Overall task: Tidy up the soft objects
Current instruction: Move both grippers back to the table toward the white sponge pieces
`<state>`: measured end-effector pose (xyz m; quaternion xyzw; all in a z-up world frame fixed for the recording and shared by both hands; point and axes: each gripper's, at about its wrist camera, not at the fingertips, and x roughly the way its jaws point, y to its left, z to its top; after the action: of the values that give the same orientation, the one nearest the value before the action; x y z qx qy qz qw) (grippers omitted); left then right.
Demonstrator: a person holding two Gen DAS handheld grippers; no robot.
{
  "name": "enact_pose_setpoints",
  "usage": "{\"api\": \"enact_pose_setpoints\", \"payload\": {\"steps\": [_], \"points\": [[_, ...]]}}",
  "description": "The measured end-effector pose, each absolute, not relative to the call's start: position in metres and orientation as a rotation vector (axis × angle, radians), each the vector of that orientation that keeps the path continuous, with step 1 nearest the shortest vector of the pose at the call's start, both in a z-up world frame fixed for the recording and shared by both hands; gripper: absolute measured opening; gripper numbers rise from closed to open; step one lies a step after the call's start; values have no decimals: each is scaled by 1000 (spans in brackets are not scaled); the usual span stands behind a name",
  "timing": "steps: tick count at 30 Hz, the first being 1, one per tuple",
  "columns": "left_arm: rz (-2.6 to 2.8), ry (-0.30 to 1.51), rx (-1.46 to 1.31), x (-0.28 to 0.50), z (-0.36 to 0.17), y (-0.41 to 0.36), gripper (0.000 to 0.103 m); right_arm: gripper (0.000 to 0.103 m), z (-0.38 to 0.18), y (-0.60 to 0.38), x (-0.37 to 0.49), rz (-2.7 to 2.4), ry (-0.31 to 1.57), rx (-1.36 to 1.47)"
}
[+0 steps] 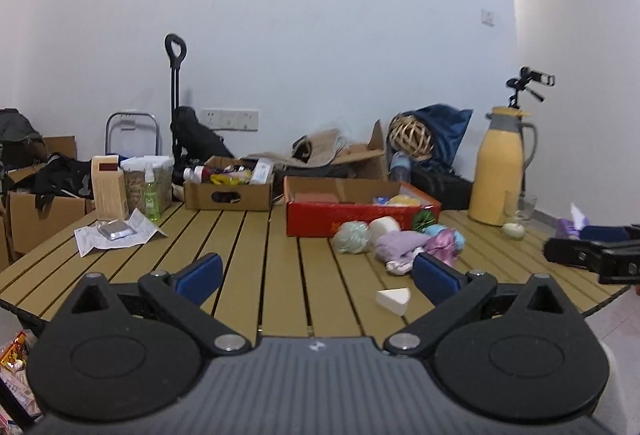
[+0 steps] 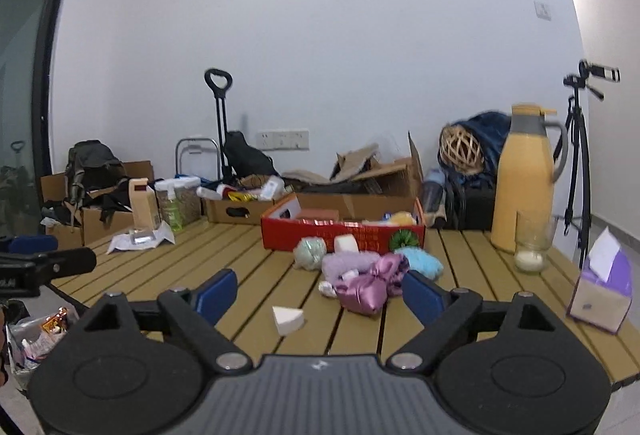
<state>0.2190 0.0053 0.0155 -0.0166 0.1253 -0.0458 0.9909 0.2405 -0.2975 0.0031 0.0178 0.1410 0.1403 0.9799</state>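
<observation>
Your left gripper (image 1: 316, 277) and right gripper (image 2: 318, 295) both hang spread wide and empty above the slatted table (image 2: 248, 275). The soft pile (image 2: 360, 275) lies just before the red box (image 2: 344, 235), a white wedge sponge (image 2: 287, 319) apart nearer you. The box's wall hides most of its contents, and the pile's pieces overlap, so their number is unclear.

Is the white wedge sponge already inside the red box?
No, the white wedge sponge lies alone on the slatted table, well in front of the red box, nearer the open right claw.
</observation>
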Motion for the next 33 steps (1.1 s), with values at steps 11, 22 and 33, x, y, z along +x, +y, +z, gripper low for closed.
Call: {"api": "enact_pose_setpoints", "payload": {"steps": [11,22,33], "points": [[-186,117,-86,367,61,4,103,89,0,-294,329,234,263,34],[-406,106,-37,557,46,-67,103,89,-10,-299,459,140,293,25],[-414,203,-104,623,-61,-92,103,88,-57,-300,524,145,397,-7]]}}
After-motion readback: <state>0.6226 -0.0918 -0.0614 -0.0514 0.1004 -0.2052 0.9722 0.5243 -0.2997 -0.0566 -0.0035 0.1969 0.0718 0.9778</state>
